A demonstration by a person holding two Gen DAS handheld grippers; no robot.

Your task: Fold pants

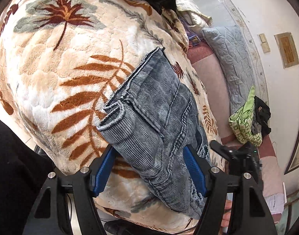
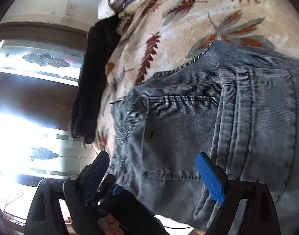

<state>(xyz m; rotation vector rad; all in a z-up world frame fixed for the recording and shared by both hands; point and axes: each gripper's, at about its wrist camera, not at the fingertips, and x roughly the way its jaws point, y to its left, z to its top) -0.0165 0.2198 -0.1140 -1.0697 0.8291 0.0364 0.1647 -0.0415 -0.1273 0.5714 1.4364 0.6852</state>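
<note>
Grey-blue corduroy pants lie folded into a compact bundle on a cream fleece blanket with rust leaf prints. My left gripper is open, its blue pads either side of the bundle's near end. In the right wrist view the pants fill the centre, back pocket and waistband up. My right gripper is open, its fingers straddling the near edge of the pants. The right gripper also shows in the left wrist view, beside the bundle.
A dark garment lies on the blanket's edge. A quilted blue pillow and a green printed cloth sit on the pink sheet to the right. A bright window is on the left.
</note>
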